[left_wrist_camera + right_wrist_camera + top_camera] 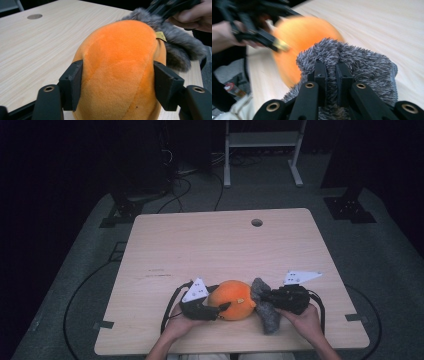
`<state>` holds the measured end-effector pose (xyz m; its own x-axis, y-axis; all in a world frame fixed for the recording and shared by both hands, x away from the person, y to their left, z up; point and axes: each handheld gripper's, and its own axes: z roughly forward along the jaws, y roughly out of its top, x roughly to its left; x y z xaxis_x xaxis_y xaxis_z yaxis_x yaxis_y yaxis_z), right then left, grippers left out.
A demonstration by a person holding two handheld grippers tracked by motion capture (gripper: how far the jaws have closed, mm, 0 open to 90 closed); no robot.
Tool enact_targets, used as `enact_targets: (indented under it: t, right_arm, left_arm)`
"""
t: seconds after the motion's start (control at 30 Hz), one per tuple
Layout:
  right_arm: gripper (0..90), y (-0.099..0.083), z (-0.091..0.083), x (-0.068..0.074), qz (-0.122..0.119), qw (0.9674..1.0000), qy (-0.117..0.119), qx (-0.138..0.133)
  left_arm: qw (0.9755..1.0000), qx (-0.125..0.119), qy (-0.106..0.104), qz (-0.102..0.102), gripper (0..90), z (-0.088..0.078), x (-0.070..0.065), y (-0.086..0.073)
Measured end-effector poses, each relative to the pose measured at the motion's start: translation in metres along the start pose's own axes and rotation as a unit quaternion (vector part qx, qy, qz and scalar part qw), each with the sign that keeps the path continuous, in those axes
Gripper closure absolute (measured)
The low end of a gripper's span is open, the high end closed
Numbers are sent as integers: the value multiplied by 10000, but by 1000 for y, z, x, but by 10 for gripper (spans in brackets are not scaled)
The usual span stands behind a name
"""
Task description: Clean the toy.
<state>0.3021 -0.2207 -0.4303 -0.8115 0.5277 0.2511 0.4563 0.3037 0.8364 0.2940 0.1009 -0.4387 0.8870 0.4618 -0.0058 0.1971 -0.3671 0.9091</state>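
Note:
A round orange plush (232, 299) lies near the table's front edge, with a grey furry piece (265, 312) attached at its right side. My left gripper (222, 307) comes in from the left. In the left gripper view its pads (75, 75) press against both sides of the orange plush (117, 62). From the right, my right gripper (263, 298) is shut on the grey fur (362, 65), its jaws nearly together (331, 67). The right gripper view also shows the orange plush (304, 37), blurred, behind the fur, and the other gripper at upper left.
The light wooden table (200, 245) has a round cable hole (257, 222) near its far edge. A white metal stand (262, 140) and dark stand bases sit on the floor beyond it. Cables run across the floor to the left and right.

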Motion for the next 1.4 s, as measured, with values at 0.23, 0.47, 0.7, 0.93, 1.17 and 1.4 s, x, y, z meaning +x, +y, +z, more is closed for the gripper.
enact_targets:
  t: [0.23,0.47,0.7,0.93,1.17,1.4]
  right_arm:
    - [810,21,-13,18,-296,9973,176,-648]
    - [810,21,4,28,-563,9974,97,-447]
    - [810,8,5,16,-325,9987,88,-388]
    - [804,8,-15,6,-238,9991,-116,-346]
    - [809,26,-1,32,-834,9958,-18,-386]
    - [809,10,-1,20,-579,9976,71,-372]
  left_arm:
    - [9929,-289,429,1069,399,3,-17,12]
    - [9925,-79,283,1190,256,7,-17,8]
    - [9998,65,147,151,139,7,-1,4]
    - [9952,-79,432,872,316,3,-11,10]
    - [9950,-45,263,959,262,9,-16,16]
    - [10000,-23,30,91,96,5,4,4]
